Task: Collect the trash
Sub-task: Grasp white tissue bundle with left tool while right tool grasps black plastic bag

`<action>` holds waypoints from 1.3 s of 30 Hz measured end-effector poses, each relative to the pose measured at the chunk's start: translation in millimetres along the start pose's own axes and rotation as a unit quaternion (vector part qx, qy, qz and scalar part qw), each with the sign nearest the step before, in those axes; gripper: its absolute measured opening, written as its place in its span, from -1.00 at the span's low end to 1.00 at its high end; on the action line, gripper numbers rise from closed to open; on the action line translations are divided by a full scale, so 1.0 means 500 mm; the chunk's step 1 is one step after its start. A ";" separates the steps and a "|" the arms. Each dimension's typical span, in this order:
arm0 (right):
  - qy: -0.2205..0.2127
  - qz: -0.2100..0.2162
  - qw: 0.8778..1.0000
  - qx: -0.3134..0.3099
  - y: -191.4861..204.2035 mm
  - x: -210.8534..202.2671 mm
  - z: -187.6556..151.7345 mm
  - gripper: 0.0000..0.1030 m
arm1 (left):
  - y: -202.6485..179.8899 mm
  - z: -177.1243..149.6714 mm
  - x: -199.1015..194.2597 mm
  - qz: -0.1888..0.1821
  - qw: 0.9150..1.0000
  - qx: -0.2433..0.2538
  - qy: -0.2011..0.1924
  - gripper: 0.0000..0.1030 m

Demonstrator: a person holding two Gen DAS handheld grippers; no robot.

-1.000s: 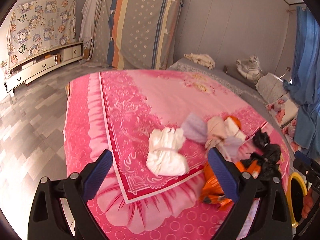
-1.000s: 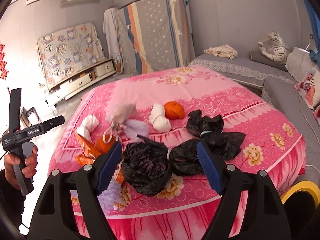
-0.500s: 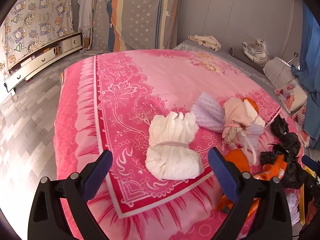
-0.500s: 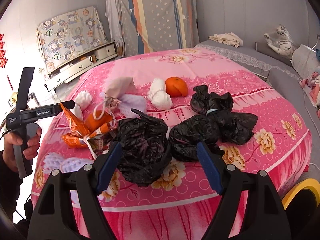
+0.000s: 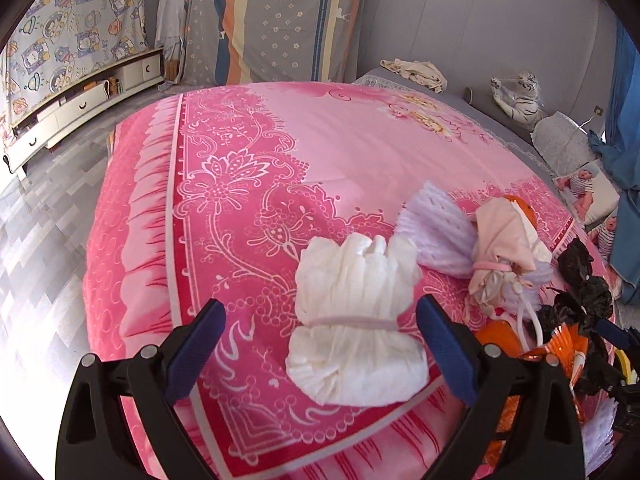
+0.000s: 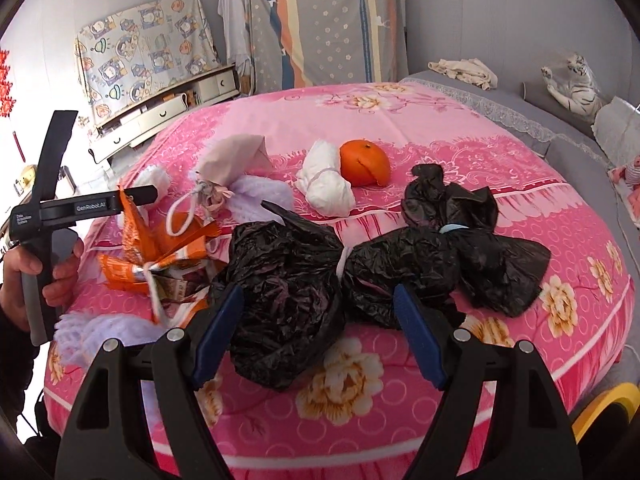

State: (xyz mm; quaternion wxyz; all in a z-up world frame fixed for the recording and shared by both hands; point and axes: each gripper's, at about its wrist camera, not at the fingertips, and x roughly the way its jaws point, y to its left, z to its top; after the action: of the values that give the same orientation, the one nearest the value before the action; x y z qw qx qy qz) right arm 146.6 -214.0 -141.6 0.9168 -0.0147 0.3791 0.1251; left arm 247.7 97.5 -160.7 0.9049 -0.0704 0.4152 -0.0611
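Observation:
Trash lies on a pink bed [image 5: 280,152]. In the left wrist view my left gripper [image 5: 320,332] is open around a white tied bundle [image 5: 356,320], not touching it. A lilac foam net [image 5: 436,236], a beige pouch [image 5: 504,248] and an orange wrapper [image 5: 520,344] lie to its right. In the right wrist view my right gripper [image 6: 318,320] is open around a black tied bag [image 6: 284,300]. A second black bag [image 6: 472,240], an orange [image 6: 364,162], a white bundle [image 6: 326,184] and the orange wrapper [image 6: 160,248] lie beyond.
A yellow-rimmed bin [image 6: 608,420] stands at the bed's lower right. A low cabinet [image 5: 80,108] and a leaning mattress [image 5: 288,20] line the far wall. A grey sofa [image 6: 520,120] with a toy tiger is beyond the bed.
Both grippers moved forward and lower toward the bed. The white bundle now sits between the left jaws, and the black bag sits closer between the right jaws.

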 end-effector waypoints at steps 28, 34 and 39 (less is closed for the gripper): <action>-0.018 -0.001 1.000 0.019 -0.011 -0.024 0.024 -0.77 | 0.016 0.021 -0.092 -0.028 0.998 -0.024 -0.060 -0.07; -0.042 0.000 0.999 0.020 -0.006 -0.070 0.035 -0.78 | 0.012 0.020 -0.137 -0.029 0.996 -0.021 -0.082 -0.07; -0.059 -0.001 0.998 0.020 -0.002 -0.103 0.038 -0.78 | 0.001 0.020 -0.170 -0.035 0.995 -0.016 -0.096 -0.07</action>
State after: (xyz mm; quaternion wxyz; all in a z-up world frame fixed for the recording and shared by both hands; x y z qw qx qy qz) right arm 124.9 -224.1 -92.2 0.9377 0.0110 0.3271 0.1171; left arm 200.2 113.3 -91.3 0.9367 -0.1052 0.3245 -0.0792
